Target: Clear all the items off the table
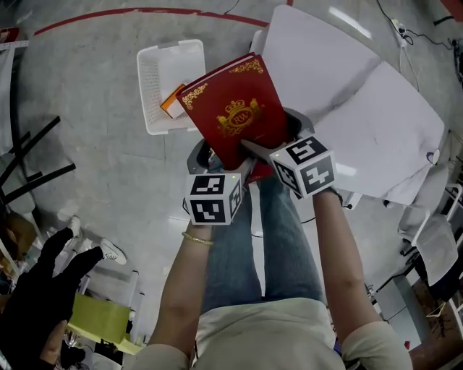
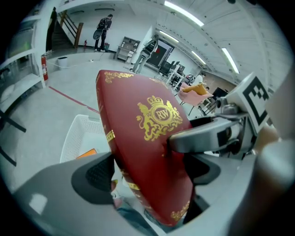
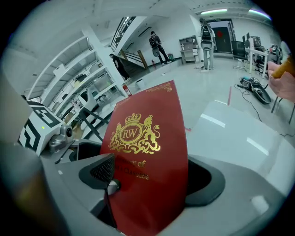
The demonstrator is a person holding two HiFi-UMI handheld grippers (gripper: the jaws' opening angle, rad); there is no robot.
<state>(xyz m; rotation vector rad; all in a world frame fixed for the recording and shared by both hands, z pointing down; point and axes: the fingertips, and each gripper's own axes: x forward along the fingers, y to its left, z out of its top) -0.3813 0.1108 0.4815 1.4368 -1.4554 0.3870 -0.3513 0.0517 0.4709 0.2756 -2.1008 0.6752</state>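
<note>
A dark red book (image 1: 233, 108) with a gold crest is held in the air over the floor, between the white basket (image 1: 160, 69) and the white table (image 1: 362, 108). My left gripper (image 1: 219, 163) clamps its near lower corner. My right gripper (image 1: 278, 139) clamps the near right edge, one finger lying across the cover. In the left gripper view the book (image 2: 147, 147) stands between my left gripper's (image 2: 152, 171) jaws, with the right gripper's finger (image 2: 207, 134) pressed on the cover. In the right gripper view the book (image 3: 147, 156) fills my right gripper's (image 3: 152, 179) jaws.
The basket holds an orange item (image 1: 173, 101) and stands on the grey floor to the left of the table. A red line (image 1: 145, 13) runs across the floor at the far side. White chairs (image 1: 434, 246) stand at the right. The person's legs (image 1: 268, 238) are below the grippers.
</note>
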